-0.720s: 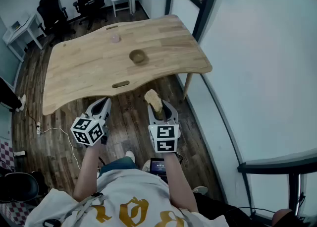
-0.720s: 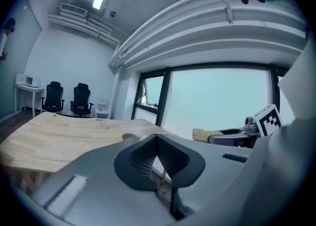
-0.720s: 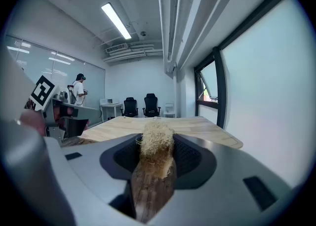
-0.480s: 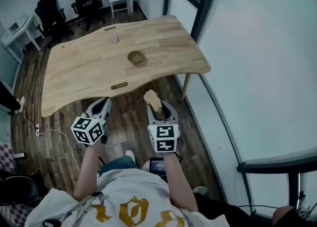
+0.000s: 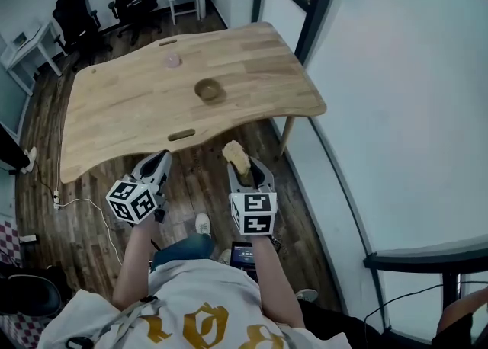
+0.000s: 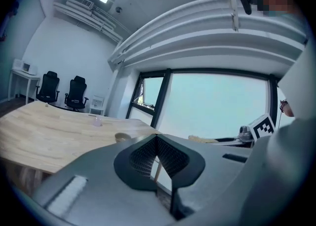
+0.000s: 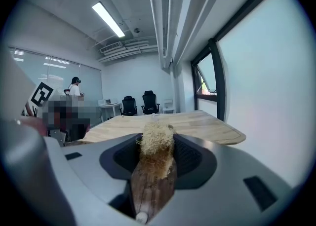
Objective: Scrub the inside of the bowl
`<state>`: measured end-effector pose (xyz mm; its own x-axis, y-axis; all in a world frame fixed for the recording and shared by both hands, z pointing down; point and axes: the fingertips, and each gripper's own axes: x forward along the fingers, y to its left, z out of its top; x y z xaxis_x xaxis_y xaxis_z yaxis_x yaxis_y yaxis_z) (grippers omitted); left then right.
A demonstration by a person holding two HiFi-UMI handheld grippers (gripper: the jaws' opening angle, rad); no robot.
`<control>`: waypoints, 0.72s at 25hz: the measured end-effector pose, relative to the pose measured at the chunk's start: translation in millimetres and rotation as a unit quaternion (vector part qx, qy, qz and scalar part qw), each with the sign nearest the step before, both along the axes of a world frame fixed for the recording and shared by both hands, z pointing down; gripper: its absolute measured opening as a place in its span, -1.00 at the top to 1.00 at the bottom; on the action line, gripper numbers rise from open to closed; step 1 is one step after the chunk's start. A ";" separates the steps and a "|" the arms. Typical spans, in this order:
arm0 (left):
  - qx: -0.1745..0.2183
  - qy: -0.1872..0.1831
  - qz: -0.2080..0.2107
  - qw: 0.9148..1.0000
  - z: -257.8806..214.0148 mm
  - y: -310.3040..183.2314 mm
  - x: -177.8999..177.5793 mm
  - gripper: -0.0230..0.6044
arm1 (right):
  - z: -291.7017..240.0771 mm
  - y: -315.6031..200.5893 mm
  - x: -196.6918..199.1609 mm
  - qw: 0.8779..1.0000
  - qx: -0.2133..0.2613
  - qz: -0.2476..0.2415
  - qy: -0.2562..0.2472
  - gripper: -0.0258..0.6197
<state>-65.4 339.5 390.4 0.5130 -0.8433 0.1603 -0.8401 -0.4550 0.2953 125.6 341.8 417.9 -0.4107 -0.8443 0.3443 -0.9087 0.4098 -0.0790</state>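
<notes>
No legible word, number or brand found. Gold ornate lettering (image 5: 187, 323) printed on white shirt (image 5: 107, 317): seen only in part, upside down, not readable. Black-and-white square code patterns carried on left marker cube (image 5: 133, 201) of left gripper (image 5: 160, 160) and right marker cube (image 5: 252, 213) of right gripper (image 5: 248, 172); no letters or digits contained.

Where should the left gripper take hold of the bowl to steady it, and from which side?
Probably the rim on its left, from above, one jaw inside and one outside. The bowl stands upright, mouth up, on the table, so its wall is what two jaws can pinch; the left side leaves room for the brush in the right gripper.
</notes>
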 end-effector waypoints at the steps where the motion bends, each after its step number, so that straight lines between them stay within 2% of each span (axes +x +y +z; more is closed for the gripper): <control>1: -0.001 0.012 0.002 1.000 1.3 -5.9 0.0 0.92 | 4.3 -6.8 0.7 1.000 -0.006 0.001 -0.004 0.35; 3: -0.007 0.013 0.006 1.000 8.4 -19.8 -1.5 0.92 | 13.3 -23.1 0.6 1.000 -0.020 0.004 -0.013 0.35; 6: -0.007 -0.023 0.000 1.000 21.1 -50.8 -7.5 0.92 | 23.2 -54.1 -4.6 1.000 -0.027 0.003 -0.013 0.35; 8: 0.003 -0.022 -0.014 1.000 22.9 -79.7 -14.7 0.92 | 27.1 -80.0 -10.9 1.000 -0.028 -0.001 -0.007 0.35; 11: 0.013 -0.018 -0.019 1.000 22.9 -134.2 -20.5 0.92 | 30.5 -126.9 -19.0 1.000 -0.029 -0.004 0.004 0.35; 18: 0.002 -0.023 0.009 1.000 22.5 -274.5 -30.5 0.92 | 24.1 -258.6 -44.1 0.999 -0.036 0.005 0.017 0.35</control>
<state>-95.9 65.0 412.9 0.5208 -0.8344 0.1806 -0.8441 -0.4717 0.2548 81.5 83.2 442.1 -0.3887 -0.8213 0.4175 -0.9157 0.3945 -0.0766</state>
